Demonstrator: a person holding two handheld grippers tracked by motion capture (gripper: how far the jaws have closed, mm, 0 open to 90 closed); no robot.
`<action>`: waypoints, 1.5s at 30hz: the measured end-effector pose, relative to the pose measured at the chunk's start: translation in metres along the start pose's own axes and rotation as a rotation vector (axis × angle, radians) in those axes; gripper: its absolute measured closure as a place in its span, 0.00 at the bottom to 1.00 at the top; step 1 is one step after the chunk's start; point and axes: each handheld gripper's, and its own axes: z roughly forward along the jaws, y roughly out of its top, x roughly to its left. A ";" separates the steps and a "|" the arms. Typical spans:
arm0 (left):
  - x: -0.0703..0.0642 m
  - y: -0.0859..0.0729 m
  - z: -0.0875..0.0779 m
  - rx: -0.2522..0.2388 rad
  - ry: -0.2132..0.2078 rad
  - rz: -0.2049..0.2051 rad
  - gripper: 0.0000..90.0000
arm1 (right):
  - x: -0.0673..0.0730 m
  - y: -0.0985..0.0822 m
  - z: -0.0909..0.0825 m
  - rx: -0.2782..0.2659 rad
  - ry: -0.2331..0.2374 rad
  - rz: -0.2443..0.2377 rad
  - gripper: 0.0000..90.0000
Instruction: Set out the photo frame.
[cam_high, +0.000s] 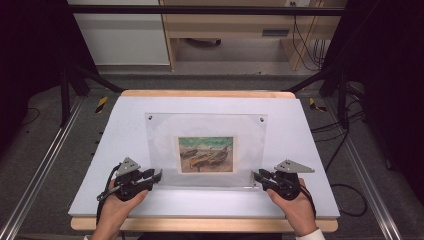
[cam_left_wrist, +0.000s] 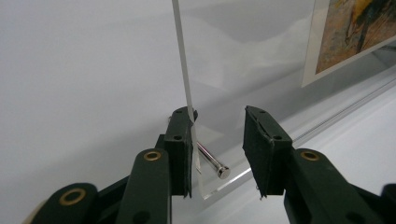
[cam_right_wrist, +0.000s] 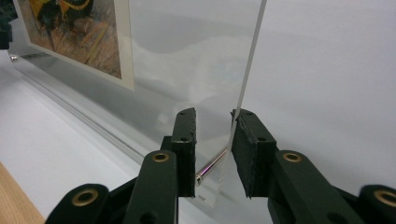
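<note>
At opposite near corners of the acrylic frame (cam_high: 206, 150), both grippers' jaws straddle its pane, parted

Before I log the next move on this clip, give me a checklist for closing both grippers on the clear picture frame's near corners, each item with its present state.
1. Left gripper open around the acrylic frame's near left corner: ok, the panel edge lies against one jaw, the other stands apart.
2. Right gripper open around the near right corner: ok, the panel edge sits between its jaws.
3. Metal standoff pin clear of the pads: cannot tell, it lies between the left jaws.
4. Both hands level with each other: ok in the high view.
5. Print seated inside the frame: ok.
6. Frame lying flat on the white board: cannot tell.
</note>
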 end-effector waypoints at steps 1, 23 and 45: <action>0.000 0.000 0.000 0.000 0.000 0.000 0.69 | 0.000 0.000 0.000 0.000 0.000 0.000 0.79; -0.004 -0.005 -0.002 0.037 0.002 0.013 0.70 | 0.005 -0.007 -0.004 0.026 0.001 -0.011 0.78; -0.009 -0.009 -0.002 0.056 0.012 0.032 0.68 | 0.009 -0.011 -0.004 0.046 -0.003 -0.046 0.76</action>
